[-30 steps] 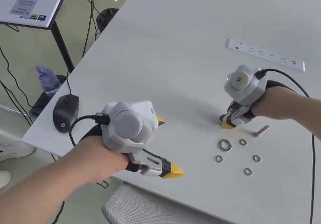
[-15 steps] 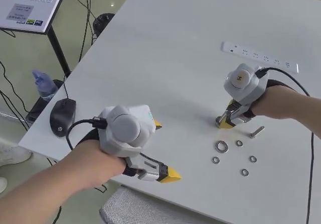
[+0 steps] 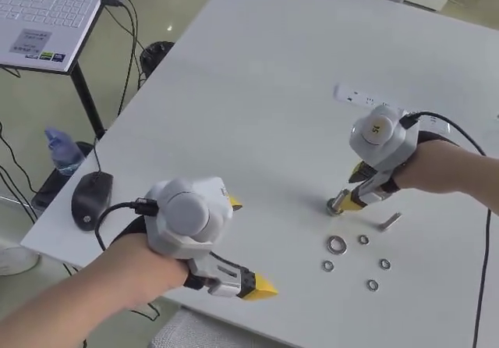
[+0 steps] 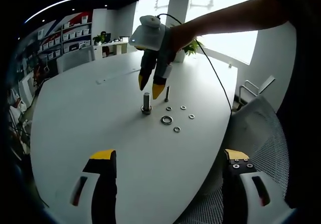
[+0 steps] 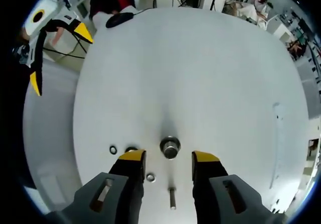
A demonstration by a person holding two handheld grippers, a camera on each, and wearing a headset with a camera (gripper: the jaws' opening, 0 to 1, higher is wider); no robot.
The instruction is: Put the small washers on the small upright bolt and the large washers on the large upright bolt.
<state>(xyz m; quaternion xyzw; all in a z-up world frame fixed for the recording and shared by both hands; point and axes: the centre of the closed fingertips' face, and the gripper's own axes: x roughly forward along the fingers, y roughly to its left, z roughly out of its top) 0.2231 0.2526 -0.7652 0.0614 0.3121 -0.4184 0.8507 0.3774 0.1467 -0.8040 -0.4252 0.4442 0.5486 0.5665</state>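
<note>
progress: early by the look of it; no washer sits on either bolt.
large bolt (image 3: 335,205): upright on its head on the table, shank bare, nothing threaded on.
small bolt (image 3: 388,221): lies on its side just right of the washers, not upright. Judged to need standing up before any small washer can go on.
large washer (image 3: 337,244): one seen, flat on the table, just on the near side of the large bolt.
small washers (image 3: 363,239): four, loose and flat, scattered beside the large washer, none touching another.
right gripper (image 3: 352,186): jaws parted, nothing held. In the right gripper view the tips stand either side of the large bolt with a gap on both sides.
left gripper (image 3: 247,246): jaws spread wide, empty. Near the table's front edge, well apart from the parts.
left to do: judged all of it: every washer to pick up and drop over its matching bolt, small bolt to set upright.
table (image 3: 234,90): white, smooth, mostly bare. Washers lie flat on it, so likely fiddly to pinch.
power strip (image 3: 366,98): white, on the far side of the table, beyond the right gripper.
mouse (image 3: 91,196): black, at the table's left edge, cable trailing.
room: office. Laptop (image 3: 39,5) on a stand left of the table, bottle (image 3: 62,149) on the floor below it. The left gripper view shows bright windows (image 4: 225,38), shelves (image 4: 75,28) and a mesh chair (image 4: 266,133).
</note>
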